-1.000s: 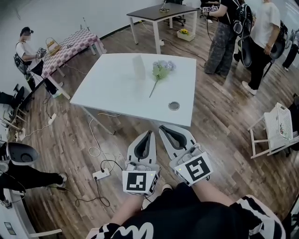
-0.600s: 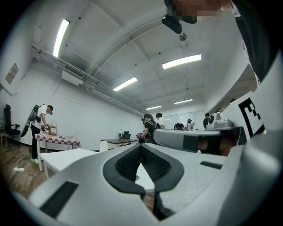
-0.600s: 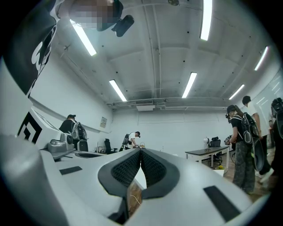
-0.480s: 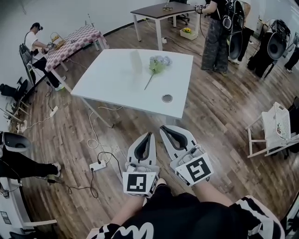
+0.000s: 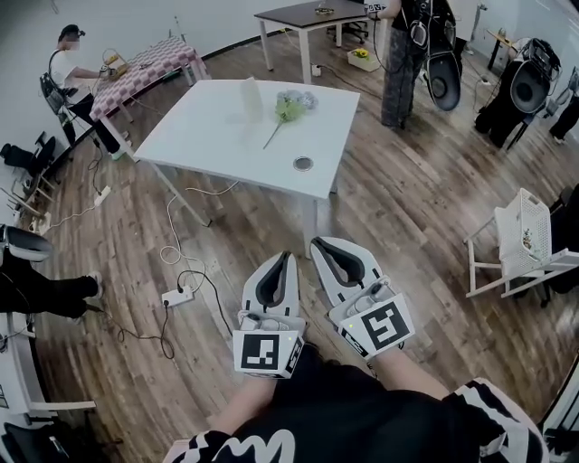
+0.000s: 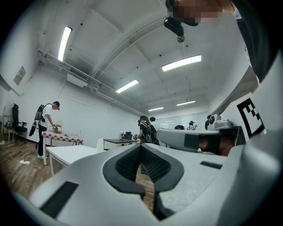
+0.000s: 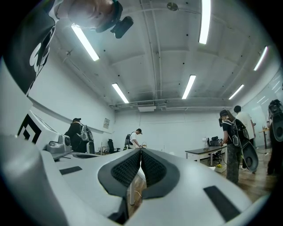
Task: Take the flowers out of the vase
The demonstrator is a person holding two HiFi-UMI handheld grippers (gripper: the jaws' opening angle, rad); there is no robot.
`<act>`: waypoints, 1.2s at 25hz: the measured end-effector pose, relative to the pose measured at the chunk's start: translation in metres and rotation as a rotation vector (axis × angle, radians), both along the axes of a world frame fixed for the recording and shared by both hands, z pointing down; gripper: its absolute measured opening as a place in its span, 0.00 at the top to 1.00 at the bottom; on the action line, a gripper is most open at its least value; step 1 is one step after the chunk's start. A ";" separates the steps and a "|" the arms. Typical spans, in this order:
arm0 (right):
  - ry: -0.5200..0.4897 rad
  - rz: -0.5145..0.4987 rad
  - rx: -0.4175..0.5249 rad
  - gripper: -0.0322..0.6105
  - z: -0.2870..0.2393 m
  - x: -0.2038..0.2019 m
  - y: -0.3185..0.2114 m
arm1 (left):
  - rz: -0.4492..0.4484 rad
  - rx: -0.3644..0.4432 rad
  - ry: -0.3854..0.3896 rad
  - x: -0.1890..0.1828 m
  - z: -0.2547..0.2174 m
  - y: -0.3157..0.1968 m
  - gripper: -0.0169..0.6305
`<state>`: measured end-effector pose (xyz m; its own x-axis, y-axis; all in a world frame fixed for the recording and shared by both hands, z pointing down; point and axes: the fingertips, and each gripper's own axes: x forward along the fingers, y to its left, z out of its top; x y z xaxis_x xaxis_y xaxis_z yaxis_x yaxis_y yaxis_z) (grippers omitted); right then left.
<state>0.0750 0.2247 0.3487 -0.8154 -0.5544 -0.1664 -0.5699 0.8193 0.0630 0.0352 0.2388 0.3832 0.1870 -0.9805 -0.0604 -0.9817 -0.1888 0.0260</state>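
A bunch of pale blue flowers (image 5: pixel 289 106) lies flat on the white table (image 5: pixel 217 145), its stem pointing toward the near edge. A white vase (image 5: pixel 251 98) stands upright just left of the blooms, apart from them. Both grippers are held side by side close to the body, well short of the table and over the wood floor. My left gripper (image 5: pixel 289 258) is shut and empty, its jaws meeting at the tip (image 6: pixel 141 145). The same goes for my right gripper (image 5: pixel 317 243), shut with nothing in it (image 7: pixel 141 150).
A small round disc (image 5: pixel 303 164) lies near the table's front right. A power strip (image 5: pixel 174 296) and cables trail on the floor at left. A white basket rack (image 5: pixel 525 237) stands at right. People stand by a dark table (image 5: pixel 308 13) and a checked table (image 5: pixel 149 63).
The white table with flowers and vase has slid up and away in the head view, so more floor lies between it and the grippers. Both grippers stay shut, side by side.
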 end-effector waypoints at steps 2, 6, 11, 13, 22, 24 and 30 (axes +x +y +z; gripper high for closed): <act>0.002 -0.009 -0.004 0.92 0.002 0.009 0.012 | -0.006 -0.004 0.002 0.010 0.002 0.013 0.97; 0.009 -0.039 -0.002 0.92 0.003 0.015 0.033 | -0.025 -0.009 0.009 0.020 0.002 0.032 0.97; 0.019 -0.055 0.015 0.92 -0.002 0.013 0.045 | -0.023 0.008 0.008 0.022 -0.005 0.039 0.97; 0.020 -0.052 0.021 0.92 -0.004 0.012 0.048 | -0.017 0.016 0.006 0.021 -0.008 0.039 0.97; 0.035 -0.046 0.027 0.92 -0.004 -0.004 0.053 | -0.008 0.003 0.002 0.002 -0.009 0.042 0.97; 0.043 -0.052 0.030 0.92 -0.005 -0.011 0.056 | -0.013 -0.002 0.009 -0.004 -0.008 0.043 0.97; 0.055 -0.040 0.030 0.92 -0.004 -0.017 0.054 | -0.006 0.000 0.017 -0.012 -0.009 0.043 0.97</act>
<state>0.0581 0.2792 0.3442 -0.8451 -0.5169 -0.1366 -0.5320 0.8384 0.1184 0.0235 0.2822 0.3738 0.1796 -0.9817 -0.0636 -0.9823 -0.1825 0.0427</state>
